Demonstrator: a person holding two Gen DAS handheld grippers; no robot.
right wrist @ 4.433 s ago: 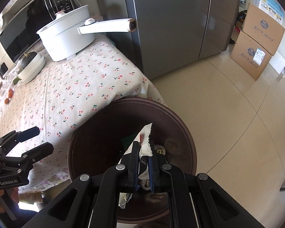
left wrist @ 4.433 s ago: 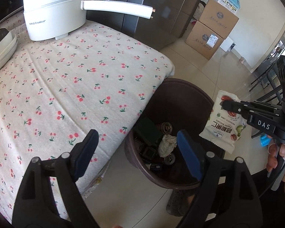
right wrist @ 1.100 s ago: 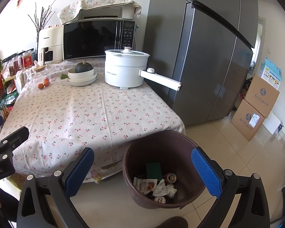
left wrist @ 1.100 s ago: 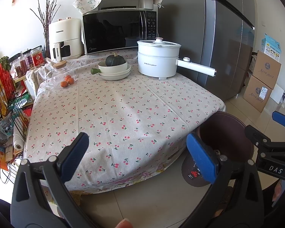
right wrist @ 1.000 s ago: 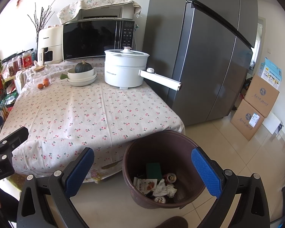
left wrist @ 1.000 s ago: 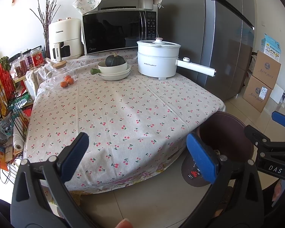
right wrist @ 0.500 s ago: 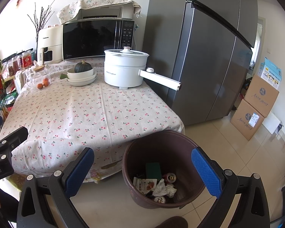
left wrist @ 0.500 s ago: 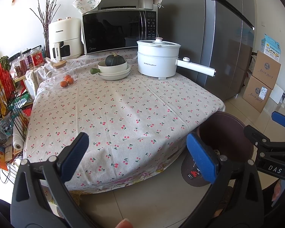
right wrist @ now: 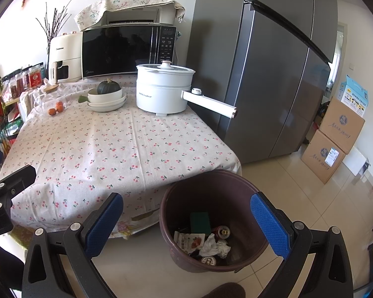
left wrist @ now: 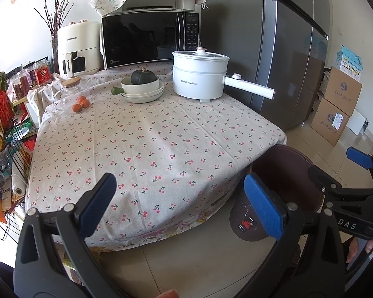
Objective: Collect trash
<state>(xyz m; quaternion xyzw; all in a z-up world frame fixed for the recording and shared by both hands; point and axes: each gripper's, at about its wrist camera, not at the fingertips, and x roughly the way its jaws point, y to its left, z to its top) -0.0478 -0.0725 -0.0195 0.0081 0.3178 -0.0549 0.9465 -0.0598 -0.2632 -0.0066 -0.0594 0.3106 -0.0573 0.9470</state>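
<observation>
At far left a wire rack (left wrist: 5,134) holds packets; beside it sits a cream air fryer (left wrist: 78,48), then a microwave (left wrist: 151,37) under a floral cloth. The table (left wrist: 149,144), covered in cherry-print cloth, carries oranges (left wrist: 80,104), stacked bowls with a squash (left wrist: 142,87) and a white electric pot (left wrist: 200,78). A grey refrigerator (right wrist: 273,74) and cardboard boxes (right wrist: 335,139) stand right. Left gripper (left wrist: 181,204) and right gripper (right wrist: 186,223) are both spread wide, empty. The brown bin (right wrist: 211,198), on the floor at the table's corner, holds wrappers, tissue and cans (right wrist: 204,243).
</observation>
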